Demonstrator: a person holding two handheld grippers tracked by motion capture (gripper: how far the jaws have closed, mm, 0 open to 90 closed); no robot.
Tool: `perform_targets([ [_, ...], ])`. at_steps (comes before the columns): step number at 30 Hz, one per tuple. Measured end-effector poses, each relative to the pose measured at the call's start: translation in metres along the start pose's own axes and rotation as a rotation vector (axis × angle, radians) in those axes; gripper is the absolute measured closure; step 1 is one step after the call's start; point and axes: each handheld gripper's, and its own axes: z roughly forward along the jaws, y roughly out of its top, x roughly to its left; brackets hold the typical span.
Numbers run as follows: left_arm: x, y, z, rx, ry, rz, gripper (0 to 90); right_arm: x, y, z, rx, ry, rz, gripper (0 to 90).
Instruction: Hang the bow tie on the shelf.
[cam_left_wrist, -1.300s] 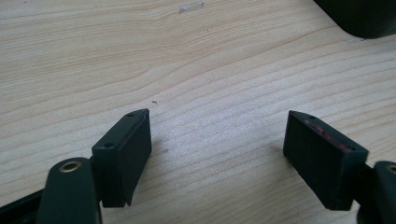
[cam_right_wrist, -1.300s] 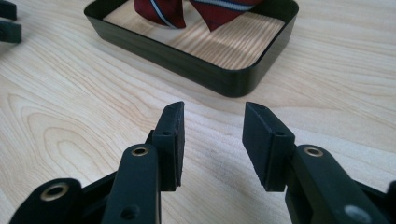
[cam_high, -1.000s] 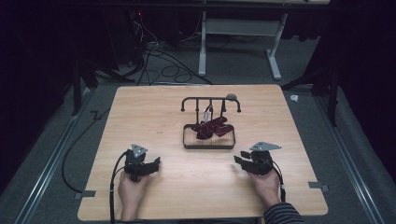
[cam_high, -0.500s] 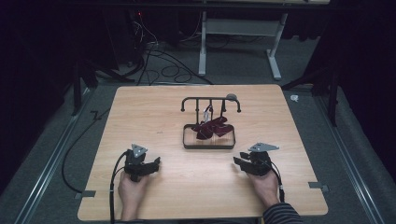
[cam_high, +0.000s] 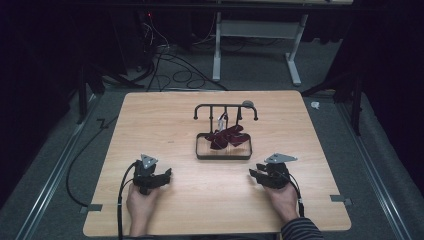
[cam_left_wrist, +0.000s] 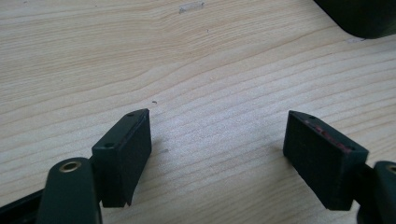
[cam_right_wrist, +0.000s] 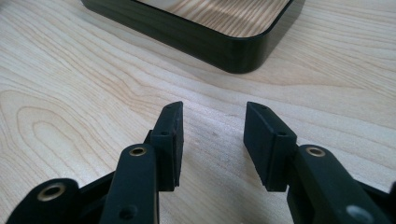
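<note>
The rack (cam_high: 223, 142) with dark red cloth (cam_high: 227, 137) stands at the tabletop's (cam_high: 150, 115) middle. Both grippers rest near the front edge, jaws spread and empty: left gripper (cam_high: 161, 176), right gripper (cam_high: 256, 175). The right one is nearer, facing the rack's front corner.

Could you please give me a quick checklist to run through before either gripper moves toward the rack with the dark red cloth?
1. Left gripper open and holding nothing: ok; jaws stand wide apart over bare wood.
2. Right gripper open and holding nothing: ok, though its jaws stand closer together.
3. Path from each gripper to the rack free of other things: ok in the high view.
4. Dark red cloth within the rack's tray: ok; it lies bunched under the rail.
5. Whether the cloth hangs from a hook or merely rests: cannot tell.
6. Cable of the left gripper away from the rack: ok.
</note>
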Motion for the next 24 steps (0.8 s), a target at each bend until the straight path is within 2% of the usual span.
perform_targets([
  [8, 0.0, 0.0, 0.0, 0.0, 0.0, 0.0, 24.0, 0.0, -0.004, 0.001, -0.006, -0.005, 0.0, 58.8],
  [13, 0.0, 0.0, 0.0, 0.0, 0.0, 0.0, 24.0, 0.003, -0.005, 0.001, -0.008, -0.016, -0.037, 55.2],
  [17, 0.0, 0.0, 0.0, 0.0, 0.0, 0.0, 24.0, 0.012, -0.005, 0.003, 0.006, -0.059, -0.114, 50.7],
  [24, 0.0, 0.0, 0.0, -0.002, 0.001, -0.001, 24.0, 0.014, -0.005, 0.003, 0.009, -0.058, -0.112, 47.1],
])
